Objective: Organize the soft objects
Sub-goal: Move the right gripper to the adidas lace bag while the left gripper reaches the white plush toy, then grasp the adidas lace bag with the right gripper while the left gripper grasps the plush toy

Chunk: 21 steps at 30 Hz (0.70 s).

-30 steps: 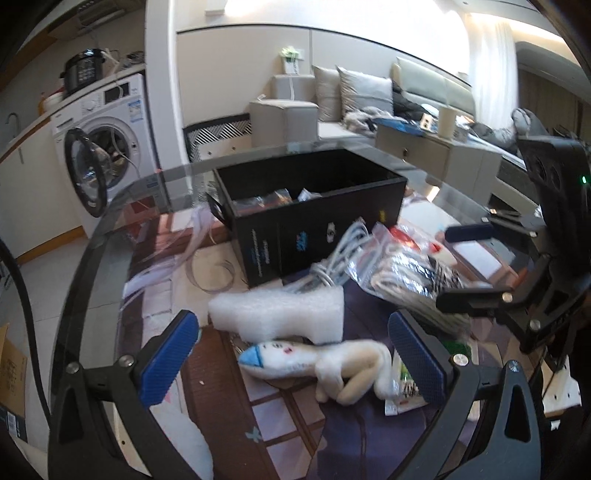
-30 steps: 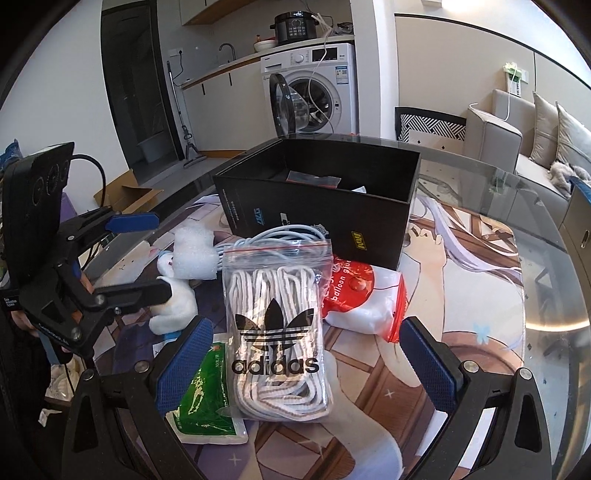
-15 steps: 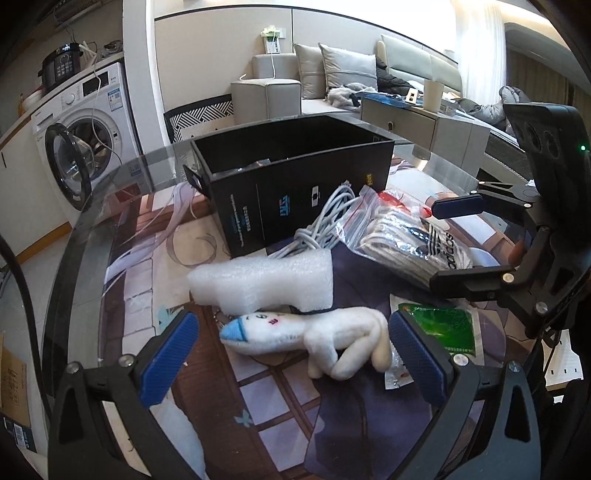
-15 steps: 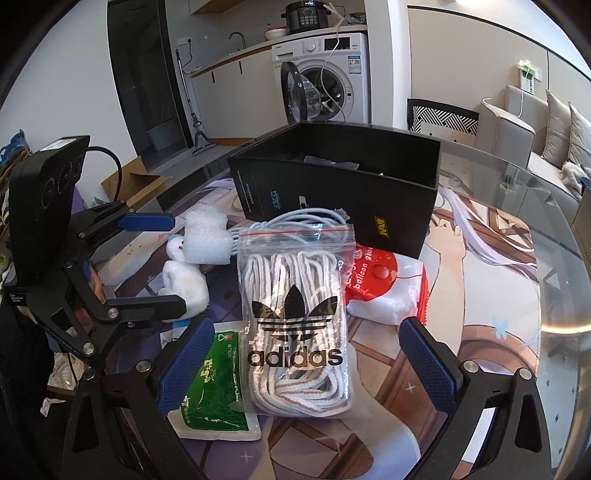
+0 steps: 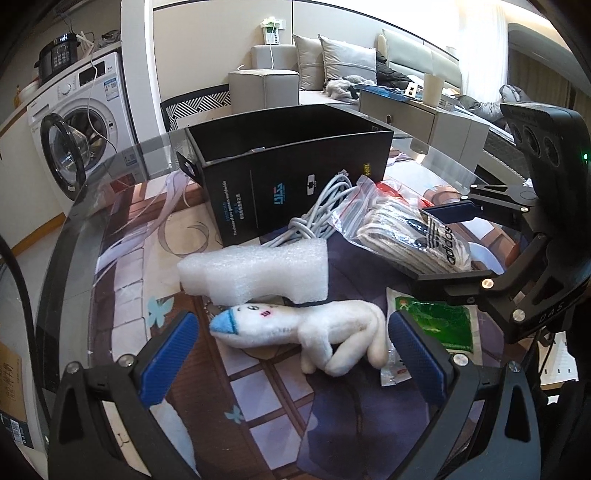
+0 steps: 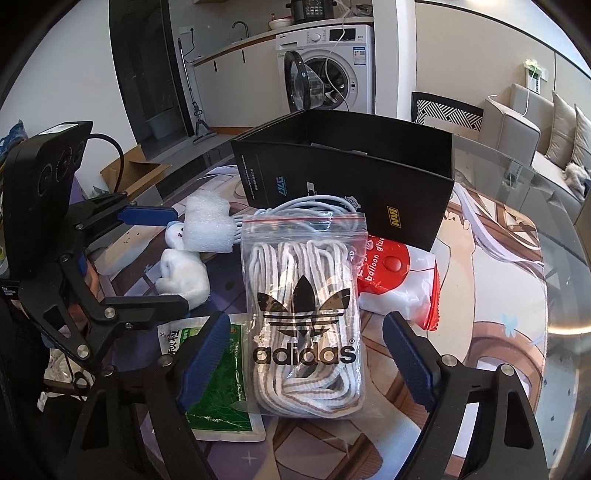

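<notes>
The left gripper (image 5: 291,354) has been lowered, its claw apart, around the plush toy (image 5: 303,332) at lower centre; the body should be clamped mid-length. The right gripper (image 6: 306,362) is held apart around the laces bag (image 6: 304,325).

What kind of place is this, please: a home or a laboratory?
Most likely a home, an open-plan apartment. A washing machine stands under a kitchen counter with a sink tap, and a sofa with cushions is behind the glass table.

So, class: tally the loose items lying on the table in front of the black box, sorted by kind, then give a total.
Plush toys: 1
Foam pieces: 1
Cable bundles: 1
Plastic packets: 3 (adidas laces bag, green packet, red-and-white packet)
Total: 6
</notes>
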Tool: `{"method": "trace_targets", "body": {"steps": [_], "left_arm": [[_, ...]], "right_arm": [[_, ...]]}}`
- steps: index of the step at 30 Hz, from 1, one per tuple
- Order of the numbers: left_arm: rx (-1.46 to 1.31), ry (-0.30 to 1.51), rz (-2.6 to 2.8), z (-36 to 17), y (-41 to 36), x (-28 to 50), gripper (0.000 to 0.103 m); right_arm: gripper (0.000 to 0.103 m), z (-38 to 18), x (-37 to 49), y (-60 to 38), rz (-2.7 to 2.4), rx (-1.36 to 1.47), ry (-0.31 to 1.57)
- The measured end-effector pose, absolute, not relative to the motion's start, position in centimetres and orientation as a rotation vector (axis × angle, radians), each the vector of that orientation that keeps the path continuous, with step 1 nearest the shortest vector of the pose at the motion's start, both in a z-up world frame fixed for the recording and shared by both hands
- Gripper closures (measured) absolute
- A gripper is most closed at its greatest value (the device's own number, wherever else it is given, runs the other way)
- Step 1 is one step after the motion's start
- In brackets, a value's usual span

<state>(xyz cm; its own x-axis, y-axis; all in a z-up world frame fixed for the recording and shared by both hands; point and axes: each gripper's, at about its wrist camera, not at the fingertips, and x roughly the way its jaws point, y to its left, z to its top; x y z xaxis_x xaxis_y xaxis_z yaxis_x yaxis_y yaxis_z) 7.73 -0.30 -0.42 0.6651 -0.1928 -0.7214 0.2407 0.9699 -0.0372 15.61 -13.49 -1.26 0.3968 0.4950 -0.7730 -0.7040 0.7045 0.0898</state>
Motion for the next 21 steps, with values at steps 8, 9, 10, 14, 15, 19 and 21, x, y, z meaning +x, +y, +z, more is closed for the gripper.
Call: {"method": "trace_targets", "body": {"steps": [8,9,10,14,15,19,21], "left_arm": [[0.066,0.847,-0.225,-1.03,-0.83,8.10,0.000],[0.069,0.848,-0.222,-1.05,-0.84,8.09,0.001],[0.067,0.850,-0.224,-1.07,-0.86,8.08,0.002],[0.056,0.854,-0.234,-1.07,-0.74,8.14,0.011],[0.050,0.856,-0.239,-1.08,-0.67,8.16,0.015],[0.046,0.852,-0.256,-0.97,-0.61,8.02,0.016],[0.043,0.849,-0.261,-0.91,-0.62,7.91,0.016]], "right_arm": [[0.019,-1.36,15.47,-13.32,0.775,-0.276,0.878],[0.022,-1.40,15.48,-13.28,0.778,-0.278,0.880],[0.024,-1.45,15.47,-13.25,0.779,-0.281,0.882],[0.032,-1.49,15.31,-13.09,0.791,-0.287,0.881],[0.035,-1.48,15.27,-13.03,0.798,-0.289,0.882],[0.046,-1.60,14.95,-12.84,0.809,-0.305,0.879],[0.052,-1.54,14.87,-12.83,0.818,-0.305,0.877]]}}
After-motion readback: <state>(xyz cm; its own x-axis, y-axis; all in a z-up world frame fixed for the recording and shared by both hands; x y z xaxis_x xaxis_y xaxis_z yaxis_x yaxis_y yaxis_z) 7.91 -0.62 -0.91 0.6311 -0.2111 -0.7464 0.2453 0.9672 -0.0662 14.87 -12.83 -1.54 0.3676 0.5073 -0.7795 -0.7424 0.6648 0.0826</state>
